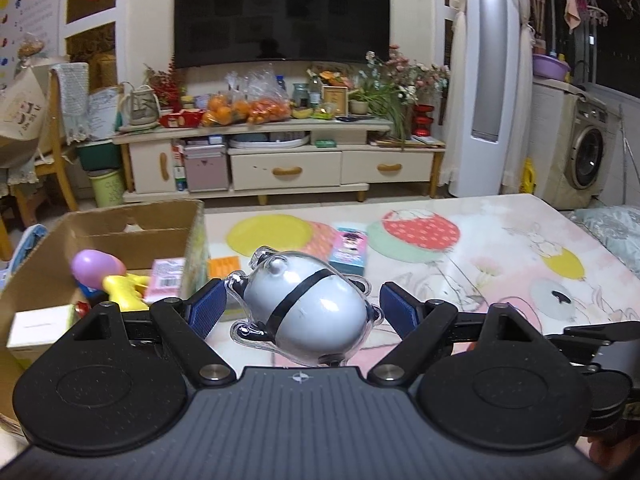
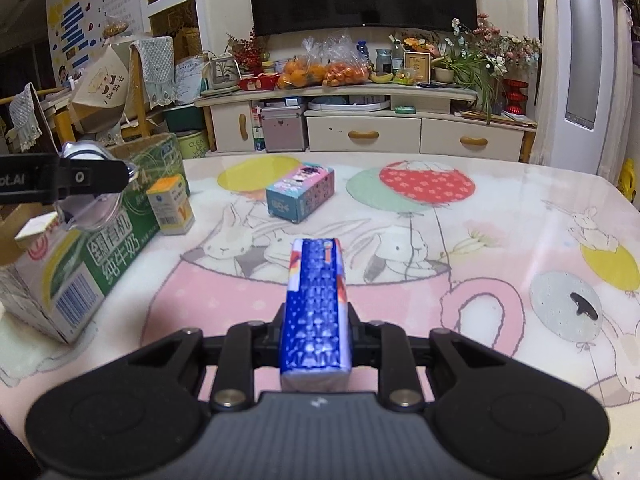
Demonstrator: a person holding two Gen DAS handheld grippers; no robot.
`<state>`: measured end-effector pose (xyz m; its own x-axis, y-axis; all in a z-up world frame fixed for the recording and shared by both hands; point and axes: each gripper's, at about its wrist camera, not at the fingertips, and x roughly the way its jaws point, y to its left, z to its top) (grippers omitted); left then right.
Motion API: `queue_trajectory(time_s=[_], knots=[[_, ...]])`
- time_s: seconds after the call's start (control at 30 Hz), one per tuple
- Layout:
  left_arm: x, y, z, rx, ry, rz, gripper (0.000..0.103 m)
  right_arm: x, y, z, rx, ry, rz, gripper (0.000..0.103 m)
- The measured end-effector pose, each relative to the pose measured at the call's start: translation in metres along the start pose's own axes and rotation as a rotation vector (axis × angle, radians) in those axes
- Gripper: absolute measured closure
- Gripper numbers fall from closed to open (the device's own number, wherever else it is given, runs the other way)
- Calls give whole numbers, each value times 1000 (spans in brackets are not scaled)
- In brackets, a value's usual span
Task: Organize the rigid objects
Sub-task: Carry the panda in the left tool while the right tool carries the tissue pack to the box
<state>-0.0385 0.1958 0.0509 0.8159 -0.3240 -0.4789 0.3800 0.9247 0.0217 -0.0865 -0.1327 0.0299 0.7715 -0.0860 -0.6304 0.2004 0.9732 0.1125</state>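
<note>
R tongs (image 2: 316, 320) clamped on blue box (image 2: 316, 312), long axis fwd, L tongs (image 1: 300, 304) gripping grey egg capsule (image 1: 308, 308) tilted

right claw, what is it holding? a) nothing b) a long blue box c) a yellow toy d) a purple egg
b: in the right wrist view the right claw is shut on a long blue box, which sticks out forward over the table.

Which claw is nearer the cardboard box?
Left. The left claw, holding the capsule toy, is right beside the cardboard box; the right claw is farther off over the table.
</note>
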Motion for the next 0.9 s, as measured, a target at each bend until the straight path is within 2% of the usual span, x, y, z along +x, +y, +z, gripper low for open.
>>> queue_trajectory(time_s=[0.27, 0.9], knots=[[-4, 14, 10, -14, -13, 63, 0, -8, 21, 16, -35, -26, 32, 81], [-19, 48, 28, -83, -47, 155, 0, -16, 72, 47, -93, -86, 125, 81]])
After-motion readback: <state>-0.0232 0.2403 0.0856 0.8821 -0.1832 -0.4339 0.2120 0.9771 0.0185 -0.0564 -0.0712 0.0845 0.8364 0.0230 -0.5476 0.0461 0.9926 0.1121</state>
